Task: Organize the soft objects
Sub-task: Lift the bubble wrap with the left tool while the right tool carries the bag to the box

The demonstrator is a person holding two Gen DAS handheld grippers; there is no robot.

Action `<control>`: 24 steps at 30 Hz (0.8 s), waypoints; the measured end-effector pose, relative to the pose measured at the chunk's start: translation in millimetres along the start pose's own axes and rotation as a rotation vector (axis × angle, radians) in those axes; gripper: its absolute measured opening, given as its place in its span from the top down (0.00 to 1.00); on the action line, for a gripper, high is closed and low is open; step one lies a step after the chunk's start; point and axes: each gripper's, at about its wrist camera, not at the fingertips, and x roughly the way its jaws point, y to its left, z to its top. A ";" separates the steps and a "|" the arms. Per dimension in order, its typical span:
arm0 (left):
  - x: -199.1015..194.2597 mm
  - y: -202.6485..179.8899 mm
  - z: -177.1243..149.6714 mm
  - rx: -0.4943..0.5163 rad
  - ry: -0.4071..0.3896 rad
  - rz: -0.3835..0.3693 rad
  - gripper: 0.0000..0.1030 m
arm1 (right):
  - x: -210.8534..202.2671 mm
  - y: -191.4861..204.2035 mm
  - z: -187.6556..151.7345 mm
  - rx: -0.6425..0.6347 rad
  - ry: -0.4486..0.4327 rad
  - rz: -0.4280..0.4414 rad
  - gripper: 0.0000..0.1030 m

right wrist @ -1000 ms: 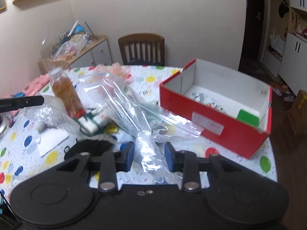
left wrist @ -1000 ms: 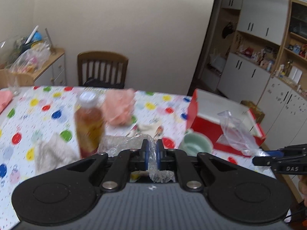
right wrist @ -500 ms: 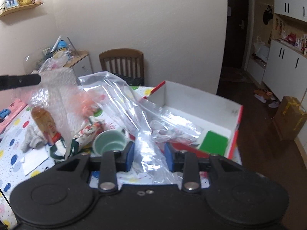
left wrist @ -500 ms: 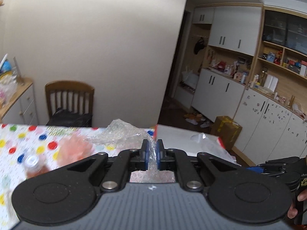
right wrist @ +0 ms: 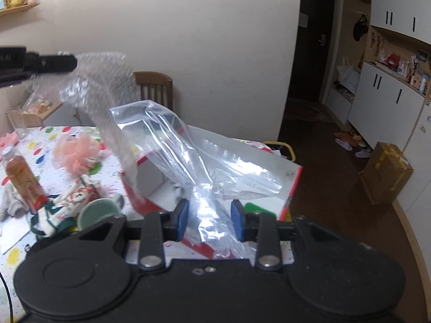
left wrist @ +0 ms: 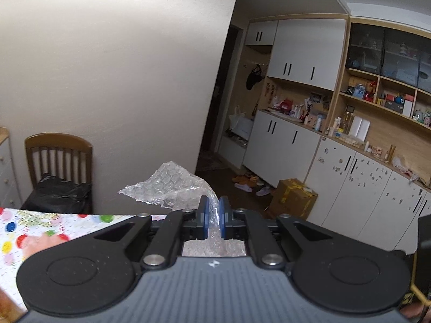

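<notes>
My left gripper is shut on a sheet of clear bubble wrap and holds it high above the table. In the right wrist view the left gripper is at upper left with the bubble wrap hanging down to the red box. A clear zip bag lies between my right gripper's blue pads, which stand apart, and rises over the box. A green item lies inside the box.
On the polka-dot tablecloth are a pink mesh pouf, a tea bottle, a green cup, a patterned cloth and a grey cloth. A wooden chair stands behind. Cabinets and a cardboard box are at right.
My left gripper has lifted the bubble wrap far up and swung right, toward the box. My right gripper has risen with the zip bag and moved over the red box.
</notes>
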 end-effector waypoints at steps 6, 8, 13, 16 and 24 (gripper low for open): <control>40.9 -17.2 1.1 0.011 0.019 -0.033 0.93 | 26.8 -20.1 4.8 0.020 0.036 -0.033 0.67; 55.9 -22.7 -1.1 0.019 0.040 -0.033 0.93 | 36.5 -24.4 6.5 0.014 0.053 -0.036 0.67; 95.7 -30.4 -12.5 0.022 0.119 -0.032 0.93 | 64.2 -28.3 8.5 -0.034 0.088 -0.059 0.67; 115.8 -29.3 -21.1 0.017 0.160 -0.032 0.93 | 81.8 -29.5 9.1 -0.066 0.112 -0.068 0.67; 162.2 -16.1 -47.2 -0.024 0.259 -0.021 0.93 | 125.7 -20.0 7.1 -0.207 0.164 -0.090 0.67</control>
